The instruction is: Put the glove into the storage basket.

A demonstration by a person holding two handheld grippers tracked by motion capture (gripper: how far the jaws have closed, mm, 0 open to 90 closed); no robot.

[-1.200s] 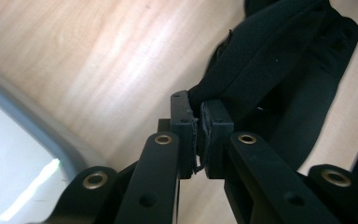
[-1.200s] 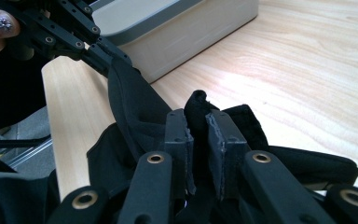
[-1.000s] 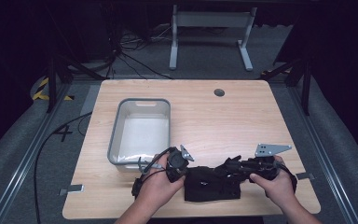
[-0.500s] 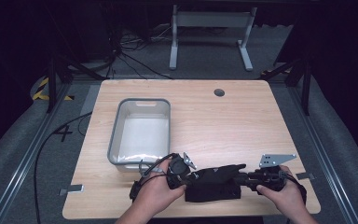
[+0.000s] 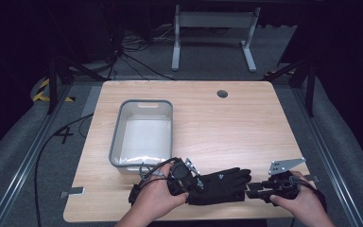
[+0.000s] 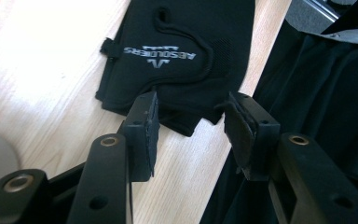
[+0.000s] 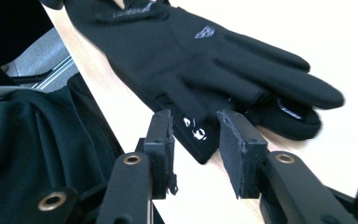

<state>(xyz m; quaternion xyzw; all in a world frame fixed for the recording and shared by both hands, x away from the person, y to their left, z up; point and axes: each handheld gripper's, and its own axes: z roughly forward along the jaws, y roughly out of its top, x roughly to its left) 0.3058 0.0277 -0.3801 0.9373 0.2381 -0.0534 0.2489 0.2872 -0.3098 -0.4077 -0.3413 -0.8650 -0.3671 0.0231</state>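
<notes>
A black glove [image 5: 220,185] is laid flat at the table's [image 5: 227,123] near edge, long axis left-right, fingers pointing right. The left gripper [image 6: 191,126] at its cuff and the right gripper [image 7: 196,133] at its fingertips are both held apart, gripping nothing.

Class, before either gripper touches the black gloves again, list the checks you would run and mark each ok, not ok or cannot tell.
1. Left gripper open at the cuff end: ok.
2. Right gripper open at the finger end: ok.
3. Gloves lying flat on the table: ok.
4. Number of gloves stacked: looks like two, cannot tell.
5. Grey bin free to receive something: ok, looks empty.
6. Gloves well clear of the table's near edge: not ok, they lie close to it.
</notes>
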